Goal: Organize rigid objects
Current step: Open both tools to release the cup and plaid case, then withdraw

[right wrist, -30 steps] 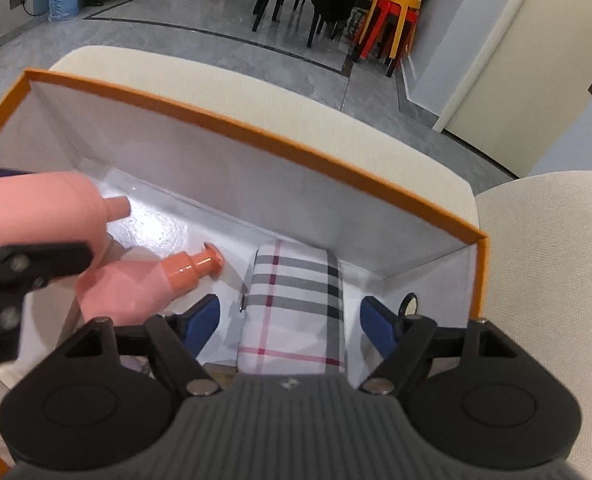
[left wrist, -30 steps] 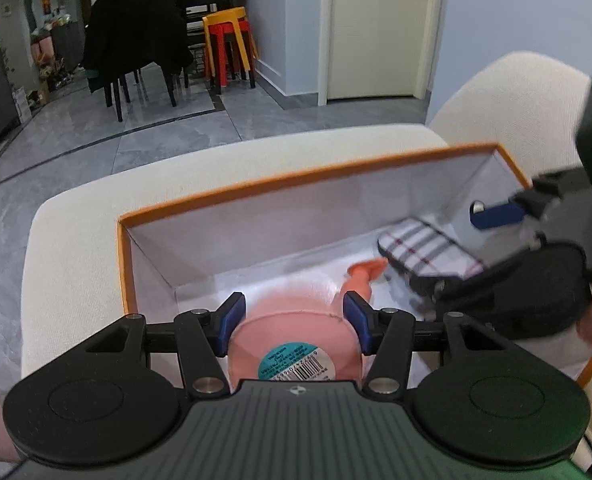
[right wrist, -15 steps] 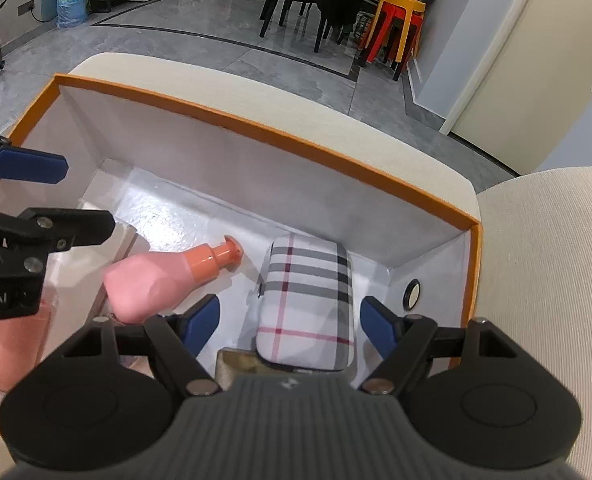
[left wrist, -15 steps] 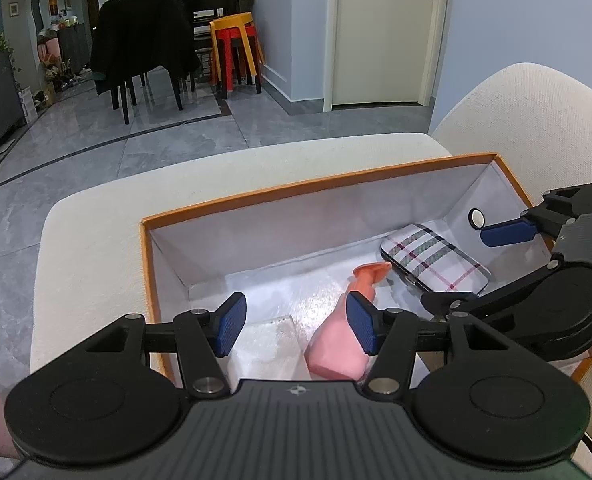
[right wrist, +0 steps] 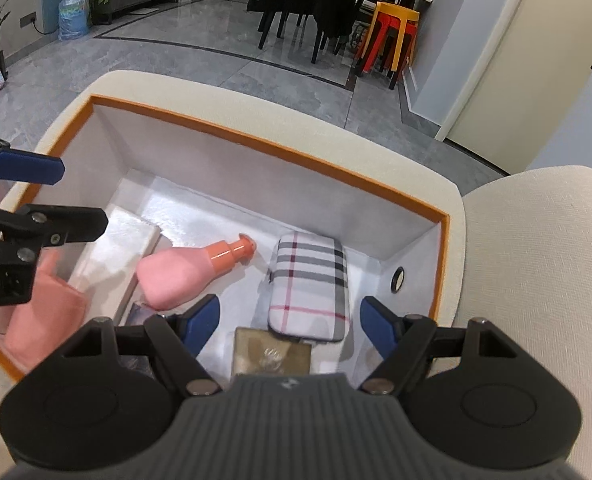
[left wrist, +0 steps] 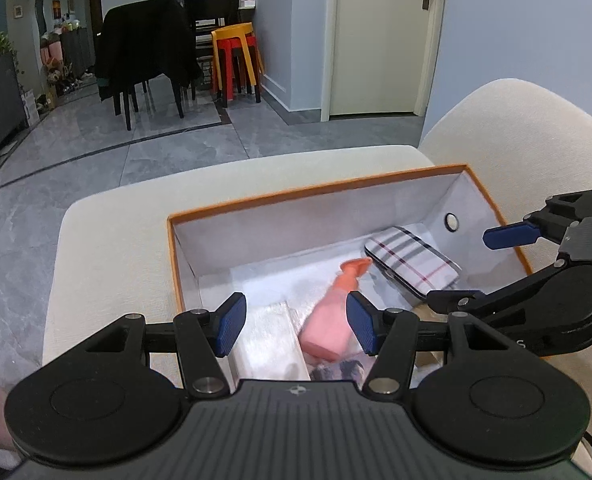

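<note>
Released since a second ago, pink plastic bottle with orange cap lying on its side in orange-rimmed white box, beside plaid zip case, left gripper and right gripper jaws open, empty.

Pink bottle on its side in orange-rimmed box, plaid case flat beside it

We see a second pink thing at the box's near left corner, blurred and half behind the left gripper; we cannot tell its shape. The gold-brown item and the dark item beside it are cut off by the right gripper's body.
</note>
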Motion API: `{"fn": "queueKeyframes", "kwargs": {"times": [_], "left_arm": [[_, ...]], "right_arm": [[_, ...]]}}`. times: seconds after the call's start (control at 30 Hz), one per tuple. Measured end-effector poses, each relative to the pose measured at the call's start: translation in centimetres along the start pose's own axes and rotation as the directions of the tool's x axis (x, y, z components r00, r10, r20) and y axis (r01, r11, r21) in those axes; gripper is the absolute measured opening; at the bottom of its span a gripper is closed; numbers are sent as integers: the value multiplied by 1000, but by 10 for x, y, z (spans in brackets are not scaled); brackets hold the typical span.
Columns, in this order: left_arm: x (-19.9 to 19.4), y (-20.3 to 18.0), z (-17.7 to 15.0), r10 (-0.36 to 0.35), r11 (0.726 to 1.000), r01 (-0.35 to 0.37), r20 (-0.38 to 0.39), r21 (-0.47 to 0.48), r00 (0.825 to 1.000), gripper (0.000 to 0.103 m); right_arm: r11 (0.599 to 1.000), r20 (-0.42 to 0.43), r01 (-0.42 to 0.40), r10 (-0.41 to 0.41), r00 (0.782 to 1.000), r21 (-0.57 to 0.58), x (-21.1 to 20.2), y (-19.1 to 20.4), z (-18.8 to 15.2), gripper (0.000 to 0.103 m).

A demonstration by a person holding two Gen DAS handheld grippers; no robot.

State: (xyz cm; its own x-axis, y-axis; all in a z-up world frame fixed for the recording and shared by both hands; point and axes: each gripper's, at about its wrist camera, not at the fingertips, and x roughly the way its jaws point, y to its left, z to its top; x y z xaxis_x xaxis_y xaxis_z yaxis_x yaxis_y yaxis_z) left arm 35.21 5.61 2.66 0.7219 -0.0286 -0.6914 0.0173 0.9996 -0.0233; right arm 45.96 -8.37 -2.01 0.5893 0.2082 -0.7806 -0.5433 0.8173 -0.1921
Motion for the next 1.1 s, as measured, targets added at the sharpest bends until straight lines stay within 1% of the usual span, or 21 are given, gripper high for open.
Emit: {"fn": "queueKeyframes", "kwargs": {"times": [0.1, 0.17, 0.23, 0.33, 0.43, 0.67, 0.8, 1.0, 1.1], "left_arm": [[-13, 0, -8, 5, 1000, -5, 12, -6, 1000, 66], [-22, 0, -16, -14, 999, 15, 23, -29, 1000, 66], [-29, -1, -21, -21, 999, 21, 24, -26, 1000, 66], [-41, -2, -28, -15, 1000, 15, 31, -9, 999, 66], [-53, 1, -32, -19, 999, 21, 47, -26, 999, 66], [-69, 2, -42, -32, 998, 36, 60, -57, 998, 66], [-80, 0, -54, -39, 997, 44, 85, -61, 996, 66], [-87, -1, -81, -24, 999, 27, 79, -42, 997, 66], [-85, 1, -95, -23, 999, 26, 55, -47, 998, 66]], "right_arm": [[1000, 6, -5, 5, 1000, 0, -11, 3, -7, 76], [1000, 16, -9, 8, 1000, 10, -20, 4, -12, 76], [999, 25, -24, 23, 999, 28, -27, 3, -19, 76], [999, 24, -25, 24, 999, 28, -36, 7, -31, 76], [999, 32, -25, 24, 999, 39, -48, 8, -41, 76], [997, 47, -43, 40, 998, 62, -71, 10, -63, 76], [996, 66, -54, 49, 997, 72, -85, 15, -75, 78], [997, 76, -67, 64, 995, 42, -100, 33, -98, 78], [997, 81, -73, 70, 994, 28, -105, 43, -109, 78]]}}
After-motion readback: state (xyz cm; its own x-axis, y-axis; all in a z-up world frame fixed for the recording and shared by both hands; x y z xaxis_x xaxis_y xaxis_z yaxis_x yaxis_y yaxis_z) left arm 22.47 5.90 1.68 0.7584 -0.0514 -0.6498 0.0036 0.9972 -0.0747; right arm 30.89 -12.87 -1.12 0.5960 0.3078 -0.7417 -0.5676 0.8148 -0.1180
